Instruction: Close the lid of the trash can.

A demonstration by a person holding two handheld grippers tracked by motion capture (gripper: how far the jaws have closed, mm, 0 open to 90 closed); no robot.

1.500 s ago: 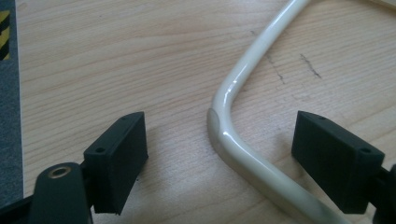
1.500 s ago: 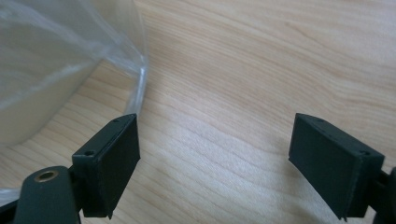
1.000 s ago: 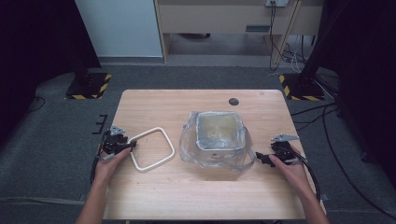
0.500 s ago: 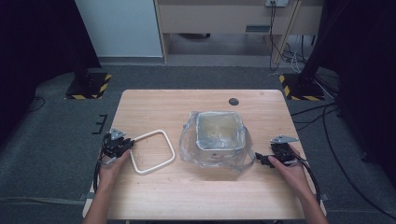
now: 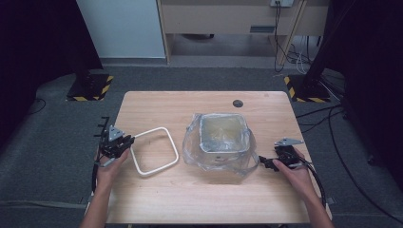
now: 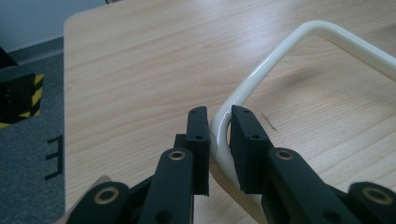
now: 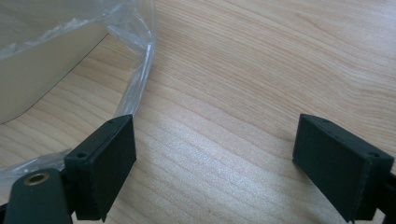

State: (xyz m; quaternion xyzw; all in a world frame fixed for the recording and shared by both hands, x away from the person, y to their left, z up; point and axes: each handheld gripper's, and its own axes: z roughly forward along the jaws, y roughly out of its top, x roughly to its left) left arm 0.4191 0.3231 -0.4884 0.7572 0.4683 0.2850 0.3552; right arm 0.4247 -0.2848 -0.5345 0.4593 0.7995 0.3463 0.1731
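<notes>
The left gripper has just been closing its jaws, and they are now clamping a corner of the white ring, which is starting to tilt up off the table compared with a second ago. That suggests the ring is secured and being lifted, probably to fit over the bin lined with a plastic bag, sitting well off to the ring's far side. The right gripper is resting wide open, empty, with the bag's edge just beside one jaw.
</notes>
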